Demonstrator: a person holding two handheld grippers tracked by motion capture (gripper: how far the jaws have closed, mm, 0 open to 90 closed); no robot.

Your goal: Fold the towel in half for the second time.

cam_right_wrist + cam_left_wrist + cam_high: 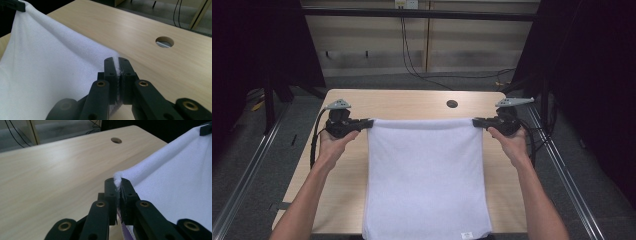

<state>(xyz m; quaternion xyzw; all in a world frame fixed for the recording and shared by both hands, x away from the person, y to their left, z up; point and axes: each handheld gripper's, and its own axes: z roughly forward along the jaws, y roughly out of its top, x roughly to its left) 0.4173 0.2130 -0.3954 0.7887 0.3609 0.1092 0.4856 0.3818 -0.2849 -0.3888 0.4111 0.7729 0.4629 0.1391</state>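
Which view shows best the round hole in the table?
The right gripper view: the hole is large and near, beyond the towel. The left gripper view shows it smaller and farther; the high view shows it as a dark spot.

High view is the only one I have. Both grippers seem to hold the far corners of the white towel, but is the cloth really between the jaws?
Observer: Yes. In the left gripper view, the left gripper is shut on the towel, and a tuft of cloth sticks out above the jaw tips.
Operator: And the right one?
Observer: The right gripper is shut too, with only a thin line of cloth between its jaws.
Operator: Is the held edge lifted?
Observer: Yes, it rises off the table between the two grippers.
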